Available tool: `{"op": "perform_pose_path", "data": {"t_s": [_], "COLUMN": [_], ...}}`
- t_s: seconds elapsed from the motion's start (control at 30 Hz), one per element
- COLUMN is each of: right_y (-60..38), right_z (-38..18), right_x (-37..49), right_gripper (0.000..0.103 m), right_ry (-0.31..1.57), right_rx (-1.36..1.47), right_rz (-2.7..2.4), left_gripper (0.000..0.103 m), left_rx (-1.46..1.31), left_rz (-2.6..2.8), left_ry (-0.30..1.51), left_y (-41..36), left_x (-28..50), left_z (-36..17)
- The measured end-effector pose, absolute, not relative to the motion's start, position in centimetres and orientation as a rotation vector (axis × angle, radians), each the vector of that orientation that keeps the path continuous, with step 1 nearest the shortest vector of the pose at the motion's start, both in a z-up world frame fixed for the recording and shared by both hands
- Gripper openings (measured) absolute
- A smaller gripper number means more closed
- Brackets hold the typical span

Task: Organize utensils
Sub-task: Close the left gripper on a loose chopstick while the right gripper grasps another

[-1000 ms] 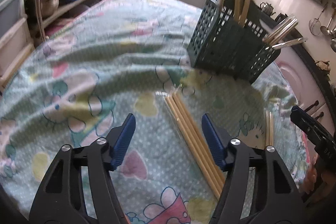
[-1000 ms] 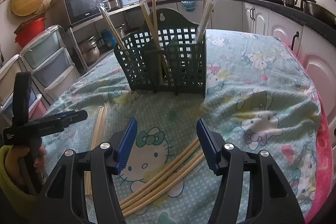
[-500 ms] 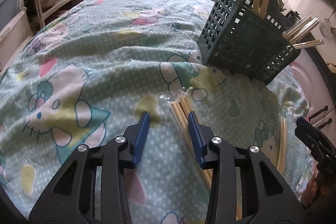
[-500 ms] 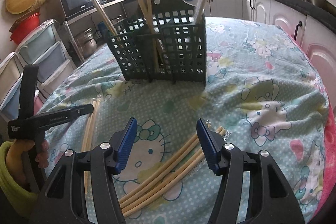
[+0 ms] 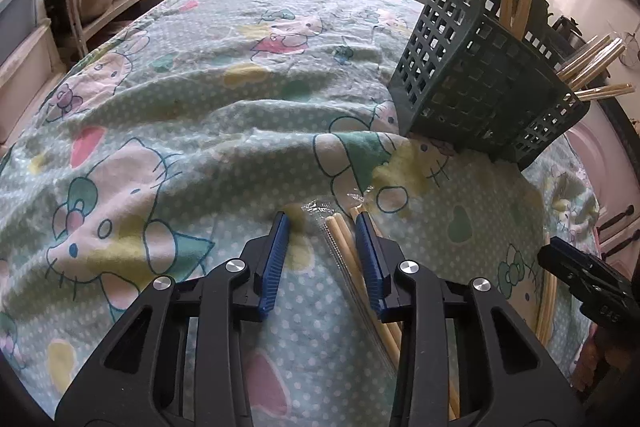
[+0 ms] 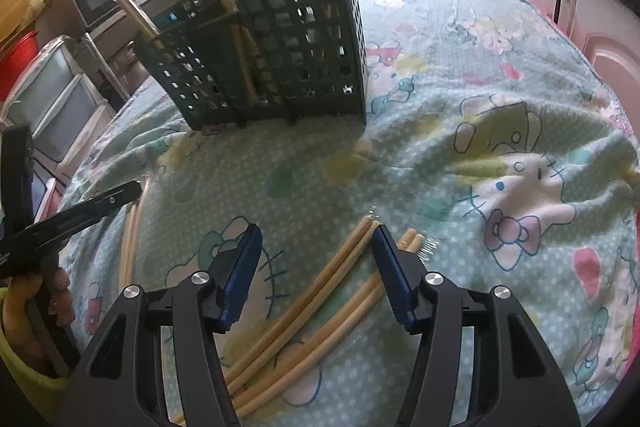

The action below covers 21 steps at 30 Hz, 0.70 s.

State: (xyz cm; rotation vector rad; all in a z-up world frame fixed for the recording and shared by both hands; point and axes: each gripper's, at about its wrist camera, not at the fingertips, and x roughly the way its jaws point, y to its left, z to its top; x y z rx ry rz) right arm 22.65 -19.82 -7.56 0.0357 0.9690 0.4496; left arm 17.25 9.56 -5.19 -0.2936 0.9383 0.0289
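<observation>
On the left, the left gripper (image 5: 323, 227) hangs low over the cartoon-print cloth (image 5: 192, 115). Its blue jaws are closing, with a gap left between them. A pair of chopsticks (image 5: 343, 235) in a clear wrapper lies on the cloth inside that gap, close against the right-hand jaw, and the left-hand jaw stands clear of it, so nothing is gripped. Further right and further back stands the dark green basket (image 5: 476, 83), with more chopsticks sticking up and out of its compartments.

In the right wrist view the same basket (image 6: 280, 55) stands upright at the far side of the cloth (image 6: 500, 131). The right gripper (image 6: 318, 235) is released, its jaws wide apart above a loose bundle of chopsticks (image 6: 336, 263) that lies slantwise on the cloth. Two sticks run up between the jaws and the others pass under the right-hand jaw. The pads touch none of them.
</observation>
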Motion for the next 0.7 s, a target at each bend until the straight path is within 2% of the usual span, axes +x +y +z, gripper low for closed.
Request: {"op": "perform_pose_path", "data": {"t_s": [0.13,0.3,0.4,0.57,0.7], "right_y": [-19.1,-18.2,-17.8,-17.4,-17.1], "right_z": [-7.9,-7.9,-8.0,-7.9,-7.5], "right_x": [23.3,23.7,23.8,23.8,23.5], "right_gripper": [0.055,0.028,0.016,0.013,0.012], "right_ry": [0.987,0.986,0.986,0.979,0.962], "right_rx": [0.045,0.040,0.045,0.055,0.065], "right_rz": [0.458,0.479,0.499,0.520,0.556], "left_gripper": [0.026,0.023,0.019,0.009,0.006], "left_rx": [-0.293,-0.289,-0.286,-0.300,-0.334], "left_rz": [0.023,0.016,0.011,-0.019,-0.043], "left_ry": [0.939,0.941,0.941,0.937,0.926], "left_y": [9.5,9.4,9.2,9.1,9.5], "left_x": [17.4,17.8,17.9,17.9,17.7], "left_z": [-5.2,-5.3,-5.3,-5.2,-5.1]}}
